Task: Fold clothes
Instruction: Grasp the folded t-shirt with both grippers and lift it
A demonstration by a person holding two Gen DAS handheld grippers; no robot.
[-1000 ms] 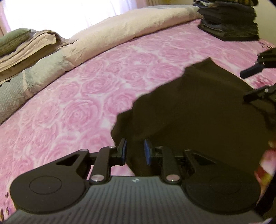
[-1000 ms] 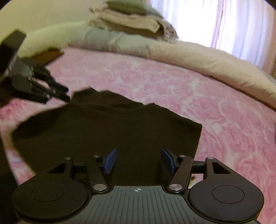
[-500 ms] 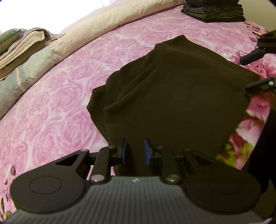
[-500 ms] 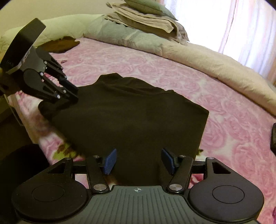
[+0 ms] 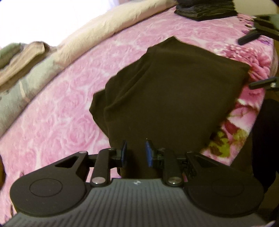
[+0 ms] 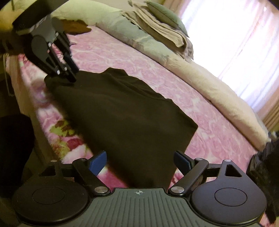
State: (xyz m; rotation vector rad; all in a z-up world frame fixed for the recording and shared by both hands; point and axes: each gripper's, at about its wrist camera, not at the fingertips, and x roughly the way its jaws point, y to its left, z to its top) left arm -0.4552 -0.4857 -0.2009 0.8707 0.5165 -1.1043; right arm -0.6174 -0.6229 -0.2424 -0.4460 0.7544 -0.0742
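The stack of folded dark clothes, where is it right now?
The stack of folded dark clothes sits at the top edge of the left wrist view on the pink rose bedspread, beyond the dark garment and beside the cream duvet.

A pink rose-patterned bedspread [image 5: 73, 97] is seen covering the bed. A long crumpled cream duvet roll [image 6: 216, 97] is laid along its far edge, adjoined by pale green-grey bedding [image 6: 132, 33]. Folded beige linens [image 6: 162, 28] are stacked there beneath a grey-green cushion [image 6: 163, 15].
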